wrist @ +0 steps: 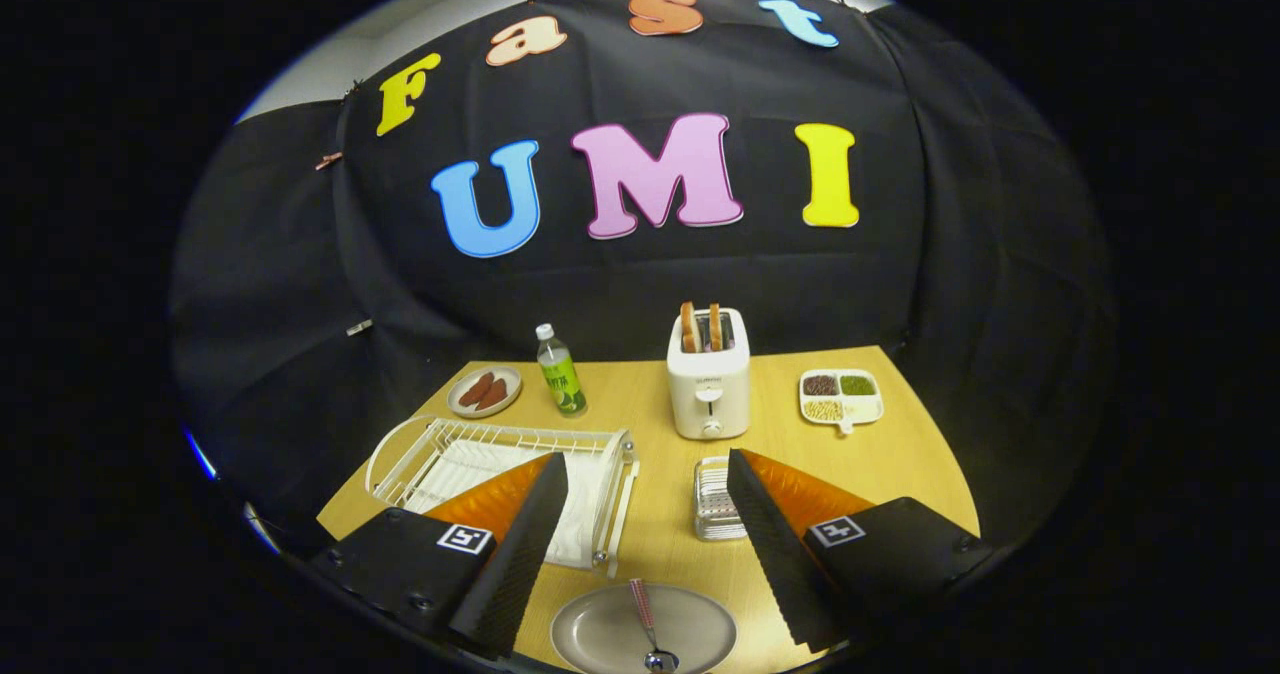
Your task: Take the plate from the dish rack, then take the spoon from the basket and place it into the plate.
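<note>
1. Between the two fingers, close under the camera, the plate (pixel 610 634) lies flat on the wooden desk (pixel 660 544), and the spoon (pixel 648 629) rests in it, bowl toward the camera and patterned handle pointing away toward the toaster.
2. The gripper (pixel 640 539) is released: its fingers stand wide apart, one on either side of the plate, and press on nothing.
3. Behind the left finger the white wire dish rack (pixel 470 454) sits on the desk, partly hidden by that finger; a white ridged tray shows inside it.
4. Just beside the right finger, partly covered by it, stands the small perforated metal basket (pixel 715 499).
5. Beyond the fingers, in the middle of the desk, a white toaster (pixel 708 384) stands upright with two slices of toast (pixel 700 326) sticking out of its slots.
6. Left of the toaster a green-labelled bottle (pixel 560 372) with a white cap stands near the back of the desk, and further left a small round dish (pixel 484 391) holds reddish-brown pieces of food.
7. Right of the toaster, well apart from it, a white divided tray (pixel 842 397) holds dark, green and pale grains in separate compartments.
</note>
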`<state>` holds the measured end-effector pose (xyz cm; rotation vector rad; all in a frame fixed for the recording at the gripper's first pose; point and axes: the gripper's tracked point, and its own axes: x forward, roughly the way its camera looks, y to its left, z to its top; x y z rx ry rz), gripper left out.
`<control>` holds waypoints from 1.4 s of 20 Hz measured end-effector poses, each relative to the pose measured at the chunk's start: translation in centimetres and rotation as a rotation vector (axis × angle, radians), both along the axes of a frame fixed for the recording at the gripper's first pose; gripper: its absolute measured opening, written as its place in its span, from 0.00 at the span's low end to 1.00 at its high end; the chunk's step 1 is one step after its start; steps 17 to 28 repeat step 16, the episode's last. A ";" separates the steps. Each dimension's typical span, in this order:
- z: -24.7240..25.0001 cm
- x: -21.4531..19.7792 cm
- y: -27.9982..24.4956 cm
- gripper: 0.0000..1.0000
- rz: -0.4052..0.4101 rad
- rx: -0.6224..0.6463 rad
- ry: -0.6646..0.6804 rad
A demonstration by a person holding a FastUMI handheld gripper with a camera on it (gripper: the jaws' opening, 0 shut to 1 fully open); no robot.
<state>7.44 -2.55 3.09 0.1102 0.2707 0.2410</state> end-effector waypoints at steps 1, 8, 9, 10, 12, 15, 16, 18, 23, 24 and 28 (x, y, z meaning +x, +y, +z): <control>1.0 -0.3 -0.3 0.98 -0.018 0.003 -0.026; 5.3 -3.1 -2.3 0.98 -0.126 -0.034 -0.172; 5.2 -3.7 -2.2 0.98 -0.129 -0.042 -0.172; 4.9 -4.4 -2.0 0.98 -0.125 -0.052 -0.170; 4.5 -5.6 -2.0 0.98 -0.125 -0.076 -0.174; 3.8 -7.2 -1.8 0.98 -0.126 -0.069 -0.176; 3.4 -7.6 -1.7 0.98 -0.125 -0.059 -0.173; 3.4 -7.6 -1.7 0.98 -0.125 -0.059 -0.173; 3.4 -7.6 -1.7 0.98 -0.125 -0.059 -0.173; 3.4 -7.6 -1.7 0.98 -0.125 -0.059 -0.173; 3.4 -7.6 -1.7 0.98 -0.125 -0.059 -0.173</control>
